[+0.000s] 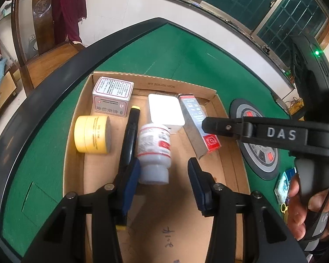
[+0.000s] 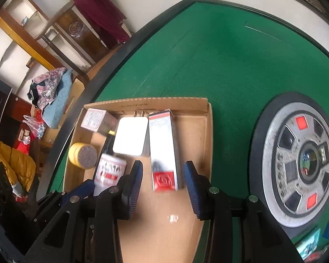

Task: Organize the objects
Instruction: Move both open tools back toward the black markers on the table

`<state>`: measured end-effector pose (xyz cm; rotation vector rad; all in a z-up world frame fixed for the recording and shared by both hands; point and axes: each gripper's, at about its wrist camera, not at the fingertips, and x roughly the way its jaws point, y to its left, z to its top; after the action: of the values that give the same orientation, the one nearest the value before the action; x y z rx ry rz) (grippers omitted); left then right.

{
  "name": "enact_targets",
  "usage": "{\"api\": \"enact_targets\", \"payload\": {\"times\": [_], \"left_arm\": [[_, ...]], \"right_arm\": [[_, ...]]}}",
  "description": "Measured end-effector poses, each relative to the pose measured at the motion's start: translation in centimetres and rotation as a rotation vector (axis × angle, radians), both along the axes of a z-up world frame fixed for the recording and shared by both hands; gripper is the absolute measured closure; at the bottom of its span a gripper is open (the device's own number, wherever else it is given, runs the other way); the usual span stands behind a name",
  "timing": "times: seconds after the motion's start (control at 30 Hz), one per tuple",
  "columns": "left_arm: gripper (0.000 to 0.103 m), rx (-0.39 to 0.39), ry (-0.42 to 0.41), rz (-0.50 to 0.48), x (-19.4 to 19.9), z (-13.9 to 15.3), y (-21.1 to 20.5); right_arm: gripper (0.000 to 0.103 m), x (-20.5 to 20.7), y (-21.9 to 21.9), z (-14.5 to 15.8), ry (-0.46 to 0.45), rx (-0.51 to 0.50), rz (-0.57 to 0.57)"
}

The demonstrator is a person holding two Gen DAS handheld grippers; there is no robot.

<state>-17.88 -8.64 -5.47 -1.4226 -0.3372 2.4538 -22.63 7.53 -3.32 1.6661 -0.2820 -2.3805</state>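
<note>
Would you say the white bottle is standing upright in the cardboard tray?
No, the white bottle lies on its side on the floor of the cardboard tray, its cap toward the camera.

Both views are evenly and fairly brightly lit by soft daylight. In the left wrist view the windows (image 1: 263, 6) along the far wall look dark green rather than blown out, while the white wall (image 1: 125, 15) below them is bright. Shadows are soft and short: the white bottle (image 1: 154, 151) and the yellow tape roll (image 1: 92, 133) cast only faint dark patches on the cardboard tray (image 1: 208, 208). A small white glare spot sits on the near cardboard (image 2: 173, 218) in the right wrist view. That view is smeared by motion blur, so box lettering is unreadable; the left view is sharp. Fisheye distortion bends the desk edge (image 1: 54, 76) into an arc, and the corners fall to black.
</note>
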Motion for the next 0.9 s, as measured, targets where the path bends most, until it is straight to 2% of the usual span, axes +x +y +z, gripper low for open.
{"api": "enact_targets", "payload": {"times": [0.23, 0.43, 0.63, 0.9], "left_arm": [[0.057, -0.006, 0.034, -0.025, 2.5, 1.5, 1.3], [0.054, -0.013, 0.056, -0.087, 4.6, 2.4, 4.2], [0.052, -0.016, 0.066, -0.16, 7.0, 3.2, 8.4], [0.049, -0.027, 0.072, -0.315, 10.6, 3.6, 15.0]], "right_arm": [[0.057, 5.4, 2.6, 1.3, 0.034, -0.107, -0.059], [0.057, 9.7, 5.2, 1.2, 0.022, -0.134, -0.11], [0.057, 13.9, 10.4, 1.3, 0.016, -0.157, -0.172], [0.055, 20.8, 18.9, 0.7, 0.007, -0.195, -0.312]]}}
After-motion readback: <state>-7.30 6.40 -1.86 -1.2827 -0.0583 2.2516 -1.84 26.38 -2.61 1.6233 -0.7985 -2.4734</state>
